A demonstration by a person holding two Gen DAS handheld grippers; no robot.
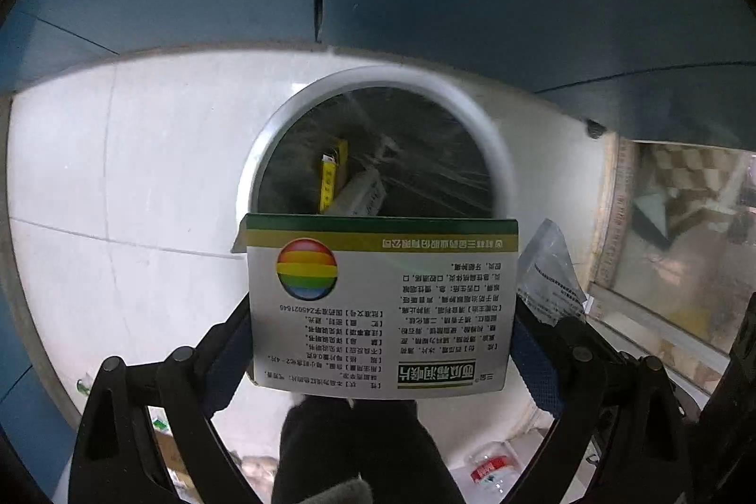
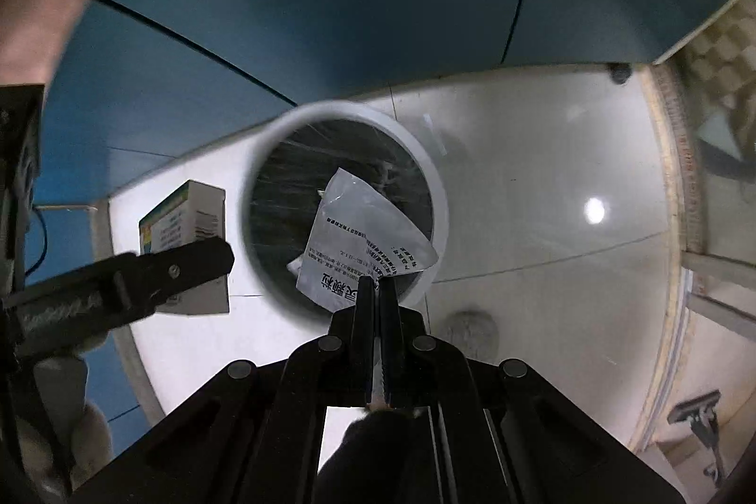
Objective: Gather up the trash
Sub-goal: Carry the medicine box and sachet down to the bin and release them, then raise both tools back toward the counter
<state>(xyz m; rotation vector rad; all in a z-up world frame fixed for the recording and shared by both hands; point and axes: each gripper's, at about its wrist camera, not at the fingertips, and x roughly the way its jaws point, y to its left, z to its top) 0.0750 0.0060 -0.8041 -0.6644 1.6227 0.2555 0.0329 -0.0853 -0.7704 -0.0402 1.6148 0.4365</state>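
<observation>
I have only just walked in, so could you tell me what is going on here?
A person is binning trash with two handheld grippers. The left gripper grips a printed medicine box, and the right gripper is shut on a silver sachet. Both hang over the round bin, where a yellow box already lies.

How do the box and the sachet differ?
The box is stiff card with a rainbow ball; the sachet is thin, crumpled silver. The left gripper spans the box's sides; the right gripper pinches the sachet's edge. Both carry printed text and hang near the bin.
</observation>
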